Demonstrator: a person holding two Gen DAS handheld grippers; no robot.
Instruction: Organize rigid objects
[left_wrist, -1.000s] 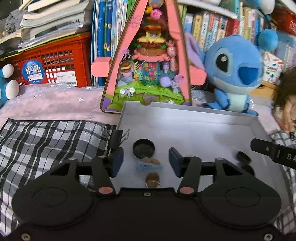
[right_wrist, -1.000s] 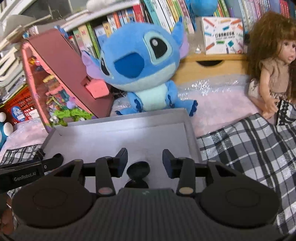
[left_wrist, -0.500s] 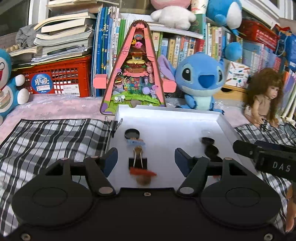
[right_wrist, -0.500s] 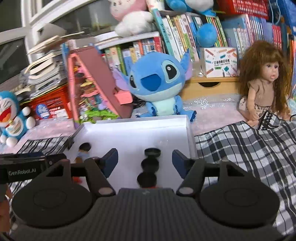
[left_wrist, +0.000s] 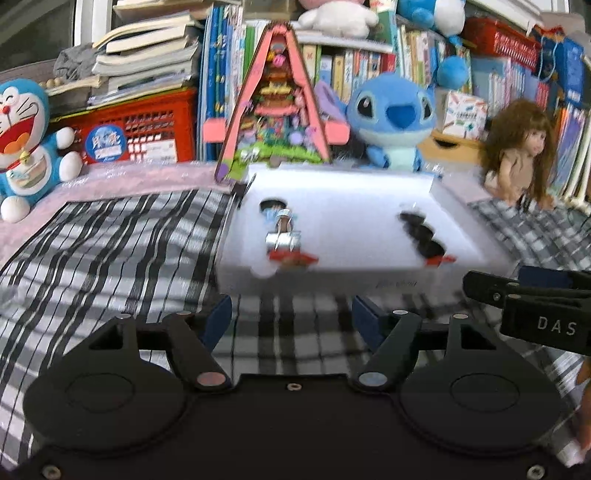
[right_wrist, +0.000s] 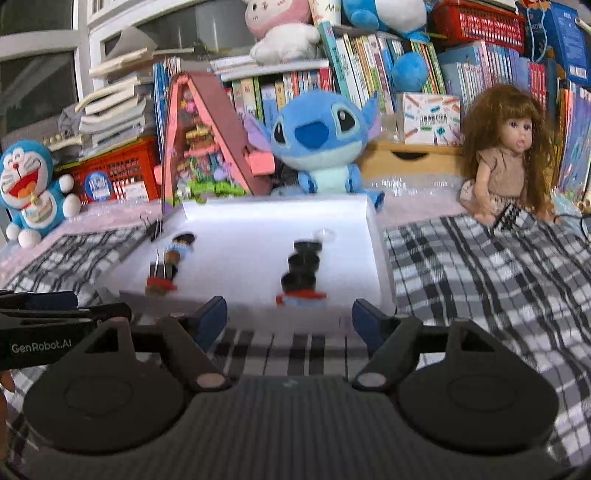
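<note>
A white shallow tray (left_wrist: 340, 221) (right_wrist: 258, 225) lies on a plaid cloth. On its left a row of small items holds a dark cap, a silver binder clip (left_wrist: 282, 240) (right_wrist: 162, 267) and a red piece. On its right stands a row of black caps (left_wrist: 421, 234) (right_wrist: 303, 262) with a red piece at the near end. My left gripper (left_wrist: 291, 319) is open and empty, in front of the tray's near edge. My right gripper (right_wrist: 290, 317) is open and empty, also just in front of the tray.
A plaid cloth (left_wrist: 110, 251) (right_wrist: 480, 266) covers the surface. Behind the tray stand a pink triangular toy house (left_wrist: 275, 107), a Stitch plush (right_wrist: 321, 140), a doll (right_wrist: 506, 162), a Doraemon plush (left_wrist: 26, 140), a red crate (left_wrist: 144, 125) and bookshelves.
Both grippers have pulled back from over the tray to in front of its near edge and have opened wider. The items in the tray stay in place.
</note>
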